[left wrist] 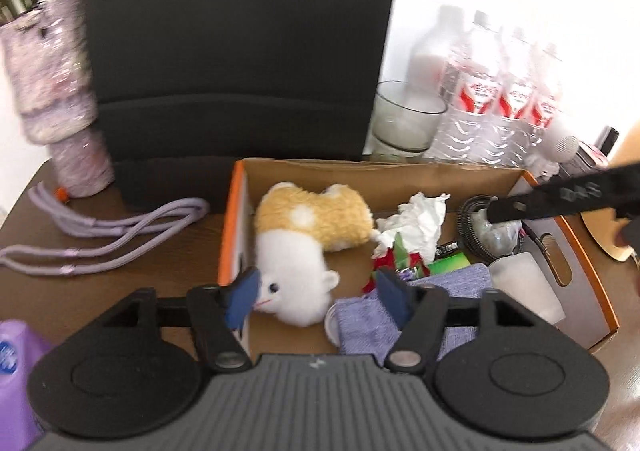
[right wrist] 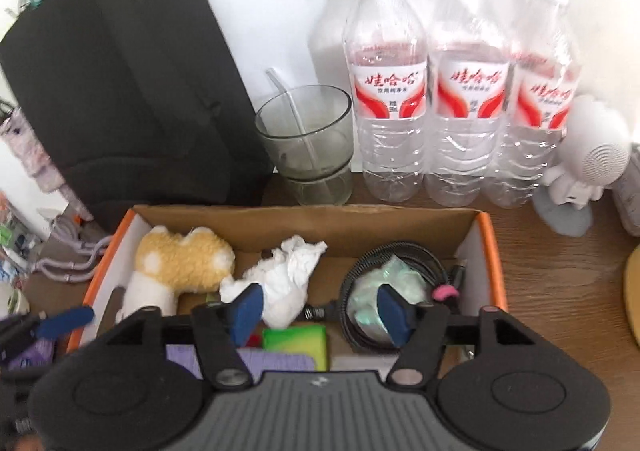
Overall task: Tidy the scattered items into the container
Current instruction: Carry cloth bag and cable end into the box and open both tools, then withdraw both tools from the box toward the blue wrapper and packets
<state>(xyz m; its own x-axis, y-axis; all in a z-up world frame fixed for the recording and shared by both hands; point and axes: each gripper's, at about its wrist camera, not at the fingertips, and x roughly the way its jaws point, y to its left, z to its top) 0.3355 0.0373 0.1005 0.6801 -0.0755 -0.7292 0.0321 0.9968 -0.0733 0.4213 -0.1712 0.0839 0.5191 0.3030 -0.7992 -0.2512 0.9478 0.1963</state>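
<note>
An orange-rimmed cardboard box [left wrist: 231,219] holds a yellow-and-white plush toy [left wrist: 296,247], a crumpled tissue [left wrist: 416,223], a purple cloth [left wrist: 452,279], a green packet [left wrist: 448,262] and a coiled black cable [left wrist: 474,225]. My left gripper [left wrist: 319,296] hangs open over the box's near left corner, with the plush's face beside its left pad. My right gripper [right wrist: 320,312] is open above the box [right wrist: 494,251], its jaws standing between the tissue [right wrist: 288,275] and the cable coil [right wrist: 400,251], gripping nothing. The plush [right wrist: 180,263] lies to its left.
A black bag [left wrist: 240,51] stands behind the box. Three water bottles [right wrist: 384,91] and a glass with a straw [right wrist: 308,139] line the wall. A patterned tumbler [left wrist: 56,91], lilac cord [left wrist: 100,235], purple bottle [left wrist: 16,363] and white figurine [right wrist: 588,155] surround it.
</note>
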